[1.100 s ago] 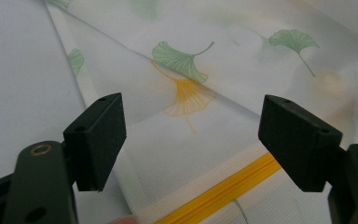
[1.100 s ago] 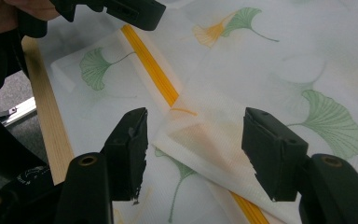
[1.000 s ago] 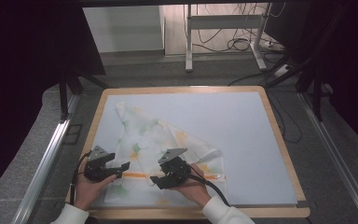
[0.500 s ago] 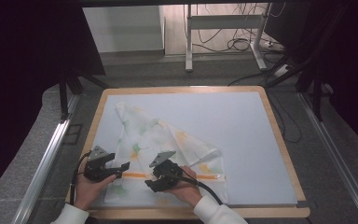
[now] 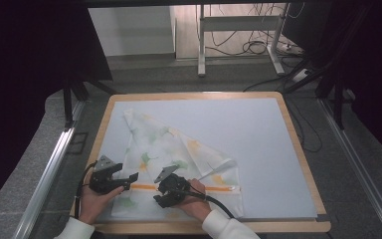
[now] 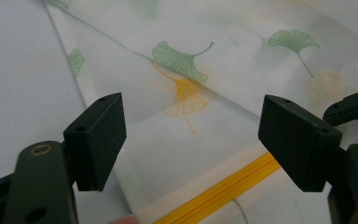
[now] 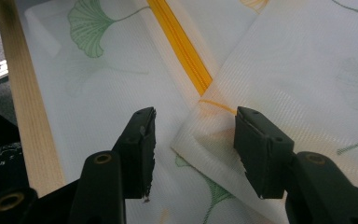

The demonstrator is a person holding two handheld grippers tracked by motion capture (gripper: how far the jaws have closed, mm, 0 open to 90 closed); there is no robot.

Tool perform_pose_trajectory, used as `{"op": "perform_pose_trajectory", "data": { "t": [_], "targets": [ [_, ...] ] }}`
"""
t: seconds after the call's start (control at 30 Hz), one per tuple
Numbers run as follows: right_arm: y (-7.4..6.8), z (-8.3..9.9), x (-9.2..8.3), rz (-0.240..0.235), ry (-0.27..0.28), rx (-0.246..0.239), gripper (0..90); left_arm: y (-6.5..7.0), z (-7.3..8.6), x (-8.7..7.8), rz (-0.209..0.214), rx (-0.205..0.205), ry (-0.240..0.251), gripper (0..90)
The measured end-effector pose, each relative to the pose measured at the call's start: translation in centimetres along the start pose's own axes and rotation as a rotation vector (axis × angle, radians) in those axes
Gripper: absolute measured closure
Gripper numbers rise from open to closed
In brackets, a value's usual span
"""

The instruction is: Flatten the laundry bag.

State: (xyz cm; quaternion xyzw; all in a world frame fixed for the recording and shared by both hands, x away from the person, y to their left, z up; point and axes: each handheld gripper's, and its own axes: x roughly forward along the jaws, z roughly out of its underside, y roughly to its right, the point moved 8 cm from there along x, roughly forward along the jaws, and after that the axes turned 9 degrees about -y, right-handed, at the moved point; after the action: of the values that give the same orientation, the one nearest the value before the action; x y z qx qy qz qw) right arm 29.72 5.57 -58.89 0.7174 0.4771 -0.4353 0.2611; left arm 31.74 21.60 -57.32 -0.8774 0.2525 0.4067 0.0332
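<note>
Fabric lies spread over the near left part of the table (image 5: 278,149): a thin white cloth bag (image 5: 179,154) printed with green and yellow ginkgo leaves, with an orange zipper (image 5: 219,188) running across its near edge. The high view shows the whole layout, including a folded flap of the bag pointing toward the table's middle, and both hands entering from the bottom edge. The left gripper (image 5: 129,178) sits at the bag's near left end, close to the zipper's start; the right gripper (image 5: 161,191) is just beside it, low over the cloth near the zipper's middle.

The left gripper view adds detail that the high view cannot give: its jaws stand wide apart above the cloth, holding nothing, with the zipper (image 6: 223,191) passing below and between them and a yellow leaf print (image 6: 186,95) ahead. A jaw of the other gripper shows at the right edge.

The right gripper view shows its jaws partly apart, having just been closing, with the corner of a folded layer (image 7: 205,135) between them but the pads not pressing on it. The zipper (image 7: 182,42) runs away ahead, and the wooden table rim (image 7: 23,102) lies at the left.

Beyond the table, cables (image 5: 258,47) and a metal stand (image 5: 238,30) rest on the floor.
</note>
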Motion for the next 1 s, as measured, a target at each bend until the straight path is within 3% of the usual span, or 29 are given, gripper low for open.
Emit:
{"op": "perform_pose_trajectory", "data": {
  "t": [0.3, 0.4, 0.53, 0.8, 1.0],
  "targets": [
    [0.1, 0.1, 0.1, 0.071, -0.007, -0.034, 58.1, -0.1, 0.1, 0.1, -0.004, -0.001, -0.006, 23.1],
    [0.1, 0.1, 0.1, 0.077, -0.01, -0.037, 59.2, 0.0, 0.1, 0.1, -0.014, 0.005, -0.009, 23.1],
    [0.4, 0.2, 0.1, 0.091, -0.006, -0.033, 67.2, 0.0, 0.1, 0.2, -0.013, 0.007, -0.012, 23.1],
    [1.1, 0.1, -0.1, 0.069, 0.011, 0.009, 81.1, -0.1, 0.2, 0.2, -0.009, 0.002, -0.016, 23.3],
    [1.7, 0.1, -0.9, 0.05, 0.057, 0.055, 84.2, -0.1, 0.2, 0.3, -0.009, 0.0, -0.017, 23.3]
  ]
}}
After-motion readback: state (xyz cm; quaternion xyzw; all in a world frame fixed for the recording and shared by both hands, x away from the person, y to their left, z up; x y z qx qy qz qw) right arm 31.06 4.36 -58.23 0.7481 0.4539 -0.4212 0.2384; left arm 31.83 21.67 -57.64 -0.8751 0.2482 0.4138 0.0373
